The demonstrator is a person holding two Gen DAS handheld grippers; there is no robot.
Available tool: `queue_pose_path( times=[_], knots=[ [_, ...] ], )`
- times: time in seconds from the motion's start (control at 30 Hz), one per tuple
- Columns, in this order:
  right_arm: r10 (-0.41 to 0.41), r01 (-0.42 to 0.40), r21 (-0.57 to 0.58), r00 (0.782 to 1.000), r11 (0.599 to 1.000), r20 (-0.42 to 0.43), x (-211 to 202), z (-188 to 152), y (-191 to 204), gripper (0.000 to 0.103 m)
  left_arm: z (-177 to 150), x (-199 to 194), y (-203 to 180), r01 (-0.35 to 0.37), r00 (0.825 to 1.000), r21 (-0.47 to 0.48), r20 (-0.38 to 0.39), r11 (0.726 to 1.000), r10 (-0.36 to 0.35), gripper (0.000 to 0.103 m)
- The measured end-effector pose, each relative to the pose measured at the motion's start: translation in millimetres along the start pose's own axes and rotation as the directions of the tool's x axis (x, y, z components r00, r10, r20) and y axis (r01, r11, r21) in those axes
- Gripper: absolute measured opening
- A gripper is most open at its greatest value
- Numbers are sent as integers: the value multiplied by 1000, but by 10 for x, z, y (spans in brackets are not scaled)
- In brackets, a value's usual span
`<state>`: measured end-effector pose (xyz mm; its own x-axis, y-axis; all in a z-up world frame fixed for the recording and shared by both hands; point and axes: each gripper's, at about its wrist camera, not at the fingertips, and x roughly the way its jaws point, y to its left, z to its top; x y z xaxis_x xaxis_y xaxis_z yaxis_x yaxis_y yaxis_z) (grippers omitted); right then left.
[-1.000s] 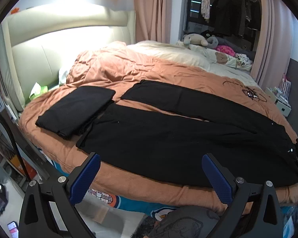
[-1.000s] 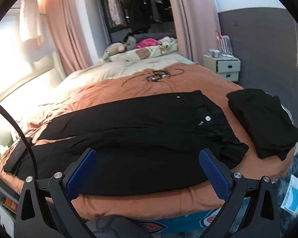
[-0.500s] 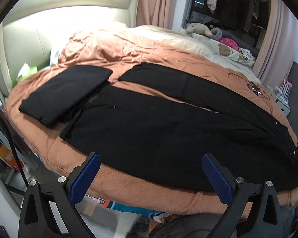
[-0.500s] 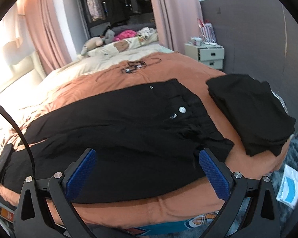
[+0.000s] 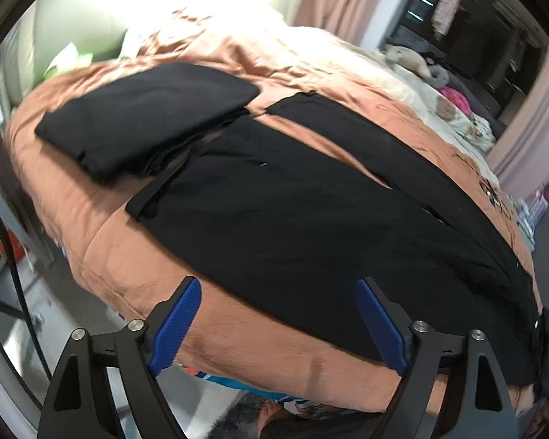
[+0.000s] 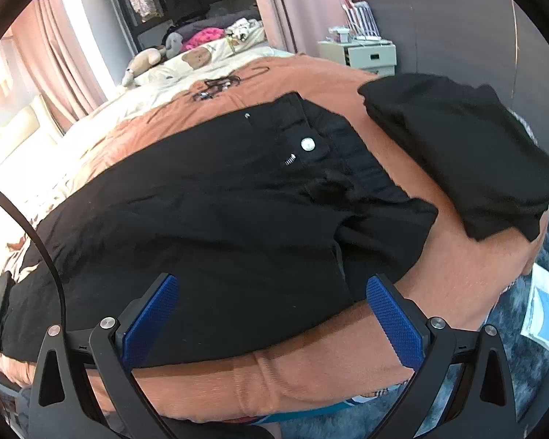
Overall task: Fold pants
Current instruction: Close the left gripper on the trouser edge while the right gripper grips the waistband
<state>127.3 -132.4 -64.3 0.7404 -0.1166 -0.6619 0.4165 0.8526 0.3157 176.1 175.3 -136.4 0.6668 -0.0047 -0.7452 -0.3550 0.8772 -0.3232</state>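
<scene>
A pair of black pants [image 5: 292, 212] lies spread flat across the orange bedspread [image 5: 102, 256], legs toward the left, waist toward the right. In the right wrist view the waist with its silver button [image 6: 307, 144] faces me and the pants [image 6: 208, 226] fill the middle. My left gripper [image 5: 278, 325] is open and empty, just above the near bed edge by the near leg. My right gripper [image 6: 271, 322] is open and empty, over the near edge of the pants close to the waist corner.
A folded black garment [image 5: 146, 120] lies by the leg ends at the left. Another folded black garment [image 6: 465, 146] lies right of the waist. Black cables [image 6: 216, 86] lie on the far side. Stuffed toys [image 6: 146, 62] and pillows sit beyond. A nightstand [image 6: 362, 55] stands at the right wall.
Both grippers have moved forward and down toward the near edge of the bed and the pants. Both stay open. The pants have not moved.
</scene>
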Motion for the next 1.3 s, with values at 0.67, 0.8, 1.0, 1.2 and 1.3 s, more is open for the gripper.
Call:
queue_pose_path(
  times=[0.67, 0.8, 1.0, 1.2, 1.3],
  knots=[
    [4, 9, 176, 997, 984, -76, 0, -120, -749, 82, 269, 432, 648, 23, 999, -194, -32, 981, -30, 72],
    [6, 9, 211, 998, 977, -68, -88, -178, -865, 82, 389, 514, 670, 9, 999, -151, -32, 989, -14, 52],
    [18, -7, 282, 999, 959, -39, -157, -234, -980, 82, 457, 500, 749, 17, 1000, -163, -18, 987, -20, 21],
    [76, -79, 350, 997, 934, 22, -90, -176, -1039, 82, 467, 501, 701, 4, 1000, -158, -13, 987, -6, 18],
    [144, -155, 390, 988, 908, 57, 4, -103, -1094, 82, 462, 545, 724, 19, 999, -186, -29, 982, -25, 19]
  ],
)
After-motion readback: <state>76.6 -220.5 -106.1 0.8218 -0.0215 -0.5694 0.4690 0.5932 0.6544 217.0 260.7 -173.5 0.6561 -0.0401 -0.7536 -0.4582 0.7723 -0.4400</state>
